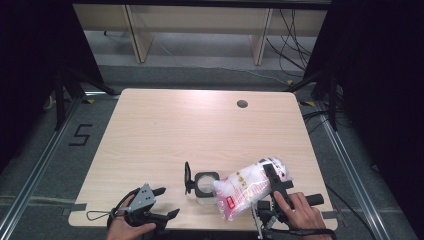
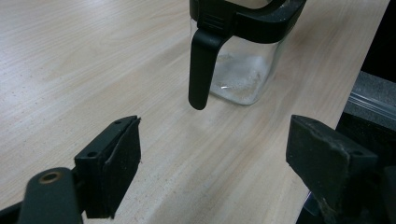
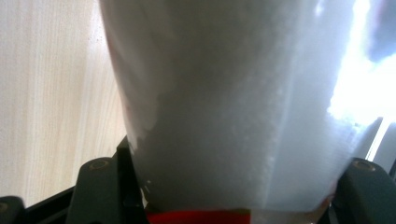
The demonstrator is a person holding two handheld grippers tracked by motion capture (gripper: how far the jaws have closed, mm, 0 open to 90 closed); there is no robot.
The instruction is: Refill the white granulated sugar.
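Right gripper (image 1: 267, 182) clamped on a bag (image 1: 247, 187) of white grains, tipped sideways with its mouth over the open jar (image 1: 206, 186) near the table's (image 1: 200, 125) near edge, right of centre. Jar is clear with a black rim and flip lid (image 1: 187, 177), some white grains in the bottom. Left gripper (image 1: 162, 202) sits by the near-left corner, jaws apart, nothing between them, aimed at the jar.

A pale wooden table (image 1: 165, 130) with a round cable hole (image 1: 242, 104) stands on grey floor (image 1: 45, 165); black cables (image 1: 292, 35) trail behind it.
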